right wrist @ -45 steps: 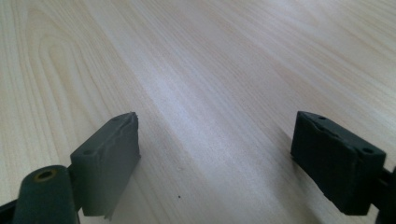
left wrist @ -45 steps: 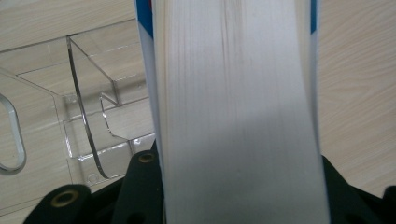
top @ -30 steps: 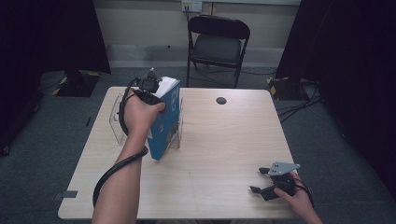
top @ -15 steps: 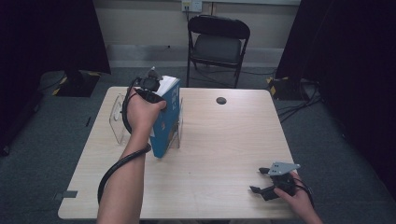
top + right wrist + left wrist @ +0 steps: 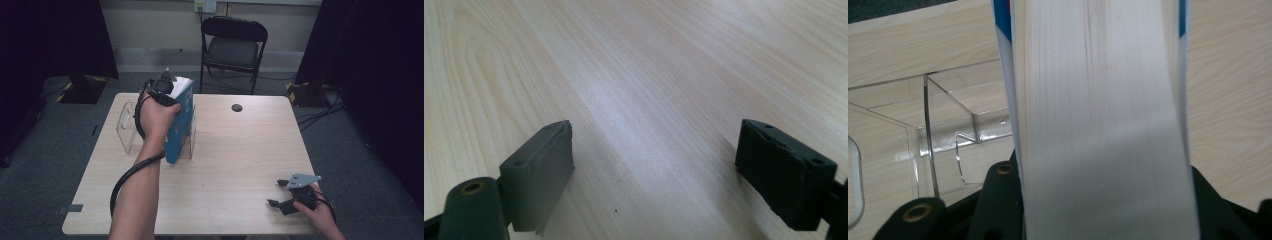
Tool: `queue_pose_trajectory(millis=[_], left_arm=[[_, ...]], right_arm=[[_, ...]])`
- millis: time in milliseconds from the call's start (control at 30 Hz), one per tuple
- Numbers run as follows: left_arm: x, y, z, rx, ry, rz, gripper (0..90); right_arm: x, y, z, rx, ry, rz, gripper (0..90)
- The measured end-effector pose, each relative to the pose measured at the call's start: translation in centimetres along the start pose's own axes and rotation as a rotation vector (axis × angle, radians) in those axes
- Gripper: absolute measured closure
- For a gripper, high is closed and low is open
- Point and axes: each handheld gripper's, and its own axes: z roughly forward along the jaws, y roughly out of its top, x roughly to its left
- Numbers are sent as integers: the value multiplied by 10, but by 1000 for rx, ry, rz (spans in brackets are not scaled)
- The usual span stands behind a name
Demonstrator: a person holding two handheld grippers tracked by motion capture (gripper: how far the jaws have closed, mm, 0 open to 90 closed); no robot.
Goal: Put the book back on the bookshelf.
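At a light wooden table [image 5: 235, 165], the left gripper [image 5: 165, 90] clamps a thick blue-covered book [image 5: 181, 125] by its upper end, holding it upright with its lower edge down in a clear acrylic book stand [image 5: 127, 127] on the table's left half. In the left gripper view, the book's [image 5: 1098, 125] white page edges run up between the 2 black jaws, which press on its blue covers from either side, with the transparent stand [image 5: 943, 125] just beside it on the wood. The left hand [image 5: 157, 117] wraps the gripper's body, its black cable looping down along the forearm. Well apart, near the table's front right corner, the right gripper [image 5: 280, 195] rests low over bare wood, jaws spread wide with nothing between them; the right gripper view shows both pads [image 5: 541, 170] parted above the grain. A small dark round disc [image 5: 237, 107] sits near the far edge, and a black folding chair [image 5: 232, 47] stands behind the table.
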Motion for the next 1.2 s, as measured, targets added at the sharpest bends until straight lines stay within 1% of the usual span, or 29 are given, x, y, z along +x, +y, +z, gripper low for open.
queue_pose_trajectory(millis=[67, 200, 300, 333, 400, 433, 633, 733, 800, 833, 867, 967, 1033, 1067, 1200], left_arm=[[0, 0, 1, -7, 8, -8, 619], [0, 0, 4, -14, 18, -11, 619], [1, -2, 6, -15, 19, -28, 619], [1, -3, 8, -13, 17, -27, 619], [2, -5, 10, -18, 24, -35, 618], [2, -6, 11, -31, 25, -34, 618], [3, -12, 13, -57, 39, -22, 608], [2, -14, 9, -77, 23, -25, 595], [0, -15, 5, -72, 15, -9, 584], [0, -16, 3, -68, 12, -8, 572], [0, -18, 1, -63, 11, -7, 561], [2, -22, -4, -84, 20, -2, 528], [4, -26, -6, -63, 12, 0, 519], [4, -28, -6, -45, 14, 3, 515], [5, -38, -8, -50, 3, 9, 515]], right_arm=[[0, 0, 0, 1, 2, 2, 152], [1, 0, 0, 0, 4, 4, 152], [1, 0, 0, -2, 6, 4, 152], [1, -1, 0, -2, 6, 5, 152], [1, 0, 0, 0, 5, 4, 152], [1, -1, 0, -2, 6, 6, 152], [1, -1, -1, 2, 1, 6, 153], [1, -1, -1, 1, 0, 5, 152], [1, -1, -1, 2, 1, 4, 153], [1, -1, -1, 2, 1, 4, 153], [1, -1, -1, 1, 0, 3, 153], [2, -1, -1, 2, 0, 5, 153], [2, -1, -1, 1, 0, 4, 152], [2, -1, -1, 1, 0, 3, 153], [2, -1, -1, 1, 0, 2, 153]])
